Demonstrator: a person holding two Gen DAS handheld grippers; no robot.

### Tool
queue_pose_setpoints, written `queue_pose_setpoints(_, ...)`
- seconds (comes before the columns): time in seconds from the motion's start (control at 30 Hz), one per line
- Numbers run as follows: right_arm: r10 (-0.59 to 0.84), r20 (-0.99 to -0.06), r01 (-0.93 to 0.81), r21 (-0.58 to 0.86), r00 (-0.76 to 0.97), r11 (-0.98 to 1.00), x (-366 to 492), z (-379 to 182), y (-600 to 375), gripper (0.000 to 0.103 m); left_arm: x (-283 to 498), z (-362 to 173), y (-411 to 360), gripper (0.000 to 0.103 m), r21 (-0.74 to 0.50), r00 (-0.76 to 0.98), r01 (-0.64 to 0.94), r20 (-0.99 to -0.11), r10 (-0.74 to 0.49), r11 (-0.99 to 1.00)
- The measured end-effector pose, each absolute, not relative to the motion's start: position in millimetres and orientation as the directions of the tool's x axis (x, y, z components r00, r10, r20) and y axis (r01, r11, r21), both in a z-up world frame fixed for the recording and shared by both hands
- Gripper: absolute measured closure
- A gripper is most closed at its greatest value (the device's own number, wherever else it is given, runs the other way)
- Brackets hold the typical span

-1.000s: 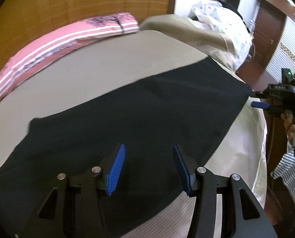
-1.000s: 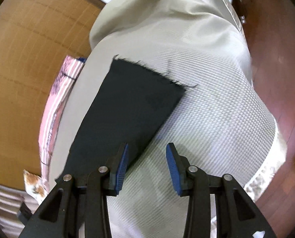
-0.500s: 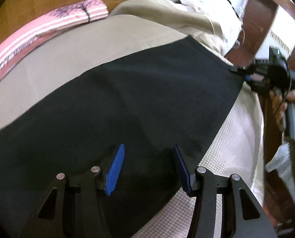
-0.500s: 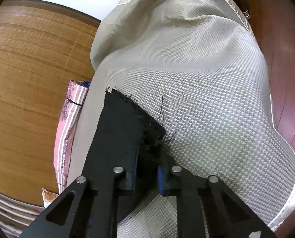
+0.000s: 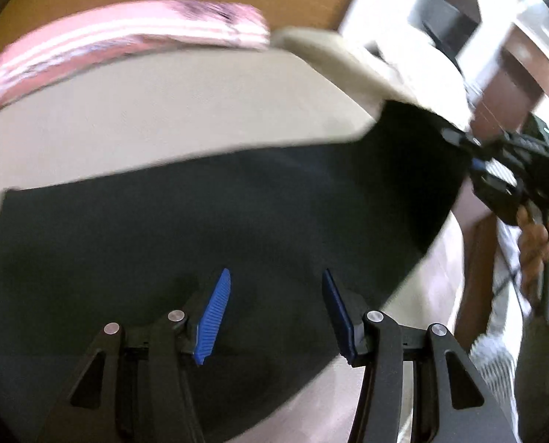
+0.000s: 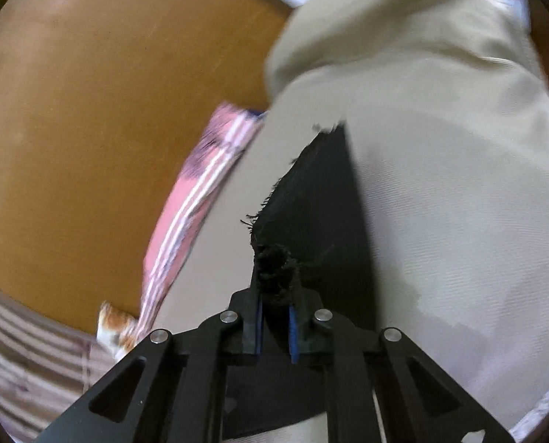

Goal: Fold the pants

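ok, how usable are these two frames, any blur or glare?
Left wrist view: motion smear on the pink striped pillow, blown-out highlights top right, left gripper sharp. Right wrist view: bedding smeared, pants hem frayed but readable, right gripper crisp.

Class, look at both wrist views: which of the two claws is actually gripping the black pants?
The right claw: its pads pinch the frayed corner of the black pants. The left claw stands open above the cloth, gripping nothing.

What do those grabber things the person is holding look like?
Each is black, with angular arms that have triangle-shaped cut-outs and round silver rivets. The left gripper has two ridged blue pads on its fingers. The right gripper has blue pads too, and a thin dark cable hangs near its handle.
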State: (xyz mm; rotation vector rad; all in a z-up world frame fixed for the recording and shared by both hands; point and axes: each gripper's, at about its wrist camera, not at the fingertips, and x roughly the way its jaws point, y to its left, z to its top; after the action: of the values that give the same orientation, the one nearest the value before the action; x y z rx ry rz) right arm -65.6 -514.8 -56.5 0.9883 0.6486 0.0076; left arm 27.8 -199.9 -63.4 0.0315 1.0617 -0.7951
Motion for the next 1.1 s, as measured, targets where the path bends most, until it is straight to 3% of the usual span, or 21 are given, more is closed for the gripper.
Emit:
queue_pose_setpoints(0.33, 0.550, -0.525, 0.048, 0.750, 0.650, 0.660, 0, -43, -353, 0.093, 35, -52, -64, 0.051, -0.404, 0.377, 0.336, -0.770, -0.515, 0.851)
queue_pose_setpoints(0.5, 0.612, -0.629, -0.005, 0.695, 0.479, 0.719, 3, -83, -277, 0.093, 27, -58, -13, 0.051, -0.461, 0.396, 0.236, -0.759, -0.518, 0.856)
queue_pose_setpoints(0.67, 0.533, -0.759, -0.034, 0.563, 0.374, 0.825, -3, -119, -235, 0.092, 27, -62, 4, 0.051, -0.512, 0.370, 0.226, -0.742, -0.559, 0.829)
queue_pose_setpoints(0.8, 0.513, -0.775, -0.067, 0.529, 0.368, 0.846, -8, -113, -227, 0.085, 25, -61, -1, 0.051, -0.553, 0.320, 0.245, -0.729, -0.605, 0.796)
queue_pose_setpoints(1.03, 0.517, -0.708, -0.012, 0.585, 0.481, 0.811, -27, -74, -268, 0.063, 23, -68, -24, 0.051, -0.642, 0.174, 0.239, -0.710, -0.682, 0.729)
queue_pose_setpoints(1.1, 0.485, -0.712, 0.035, 0.580, 0.508, 0.814, -33, -74, -282, 0.062, 25, -74, -32, 0.051, -0.666, 0.119, 0.218, -0.708, -0.697, 0.714)
